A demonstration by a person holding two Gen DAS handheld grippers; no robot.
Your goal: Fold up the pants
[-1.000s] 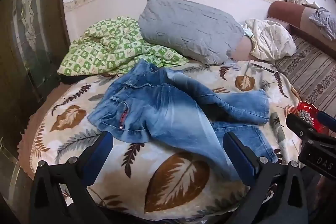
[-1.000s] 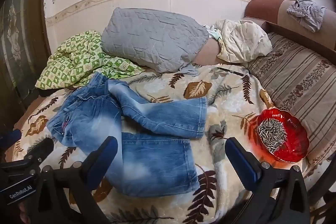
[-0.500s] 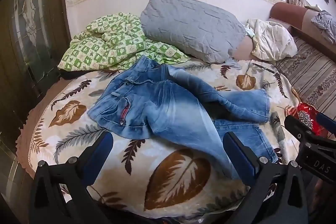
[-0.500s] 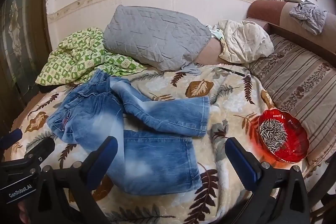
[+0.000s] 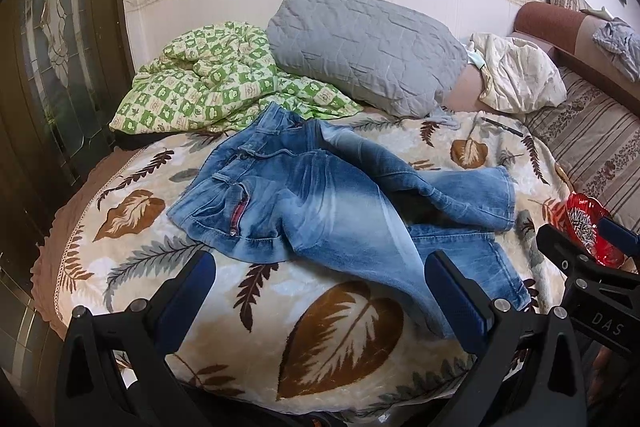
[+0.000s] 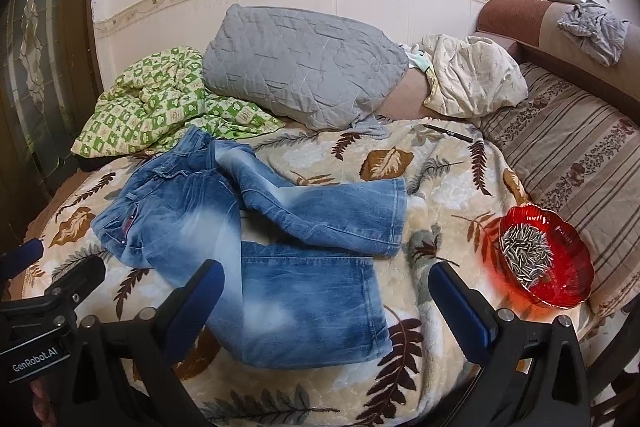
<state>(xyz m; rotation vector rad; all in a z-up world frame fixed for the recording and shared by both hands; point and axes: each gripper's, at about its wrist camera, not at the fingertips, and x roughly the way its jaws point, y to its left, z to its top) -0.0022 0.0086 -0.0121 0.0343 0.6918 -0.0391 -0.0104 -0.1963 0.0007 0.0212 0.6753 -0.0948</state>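
Bare blanket (image 6: 448,187) lies between the jeans (image 6: 256,251) and the red bowl (image 6: 560,291) (full of seeds), giving a passage on the right. Behind the jeans, the green quilt (image 6: 152,107) touches the waistband, and the grey pillow (image 6: 304,67) blocks the far side.

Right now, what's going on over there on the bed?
A person holds a two-finger tool in each hand, and both hover over the near edge of the leaf-patterned blanket. The left tool and the right tool are open and hold nothing. The faded blue denim jeans lie unfolded and rumpled, waistband toward the green checked quilt, legs splayed apart toward the red glass bowl of seeds. Folding has not started.
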